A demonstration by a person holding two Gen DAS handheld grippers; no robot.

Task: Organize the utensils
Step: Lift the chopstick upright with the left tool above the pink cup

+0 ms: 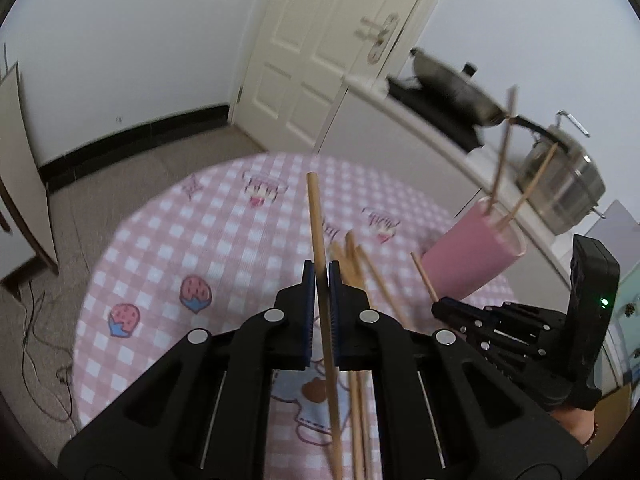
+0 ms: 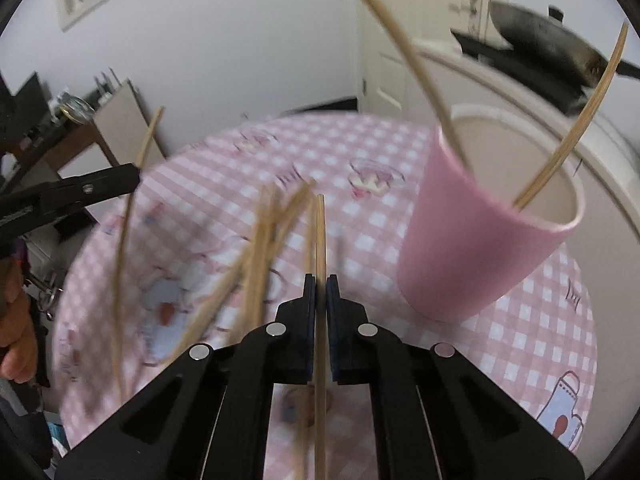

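Observation:
My left gripper (image 1: 321,270) is shut on a wooden chopstick (image 1: 317,220) that sticks up past its jaws above the table. My right gripper (image 2: 320,282) is shut on another chopstick (image 2: 320,232), held just left of the pink cup (image 2: 476,236). The cup (image 1: 476,256) stands on the table with two chopsticks (image 2: 572,140) leaning in it. Several loose chopsticks (image 2: 256,248) lie on the tablecloth (image 2: 224,160) between the grippers. The right gripper shows in the left wrist view (image 1: 444,304); the left gripper shows in the right wrist view (image 2: 132,178).
A round table with a pink checked cloth (image 1: 160,248) holds everything. Behind it a white counter (image 1: 400,120) carries a wok (image 1: 456,92) and a steel pot (image 1: 568,184). A white door (image 1: 320,40) stands at the back. Cables (image 1: 48,360) lie on the floor at left.

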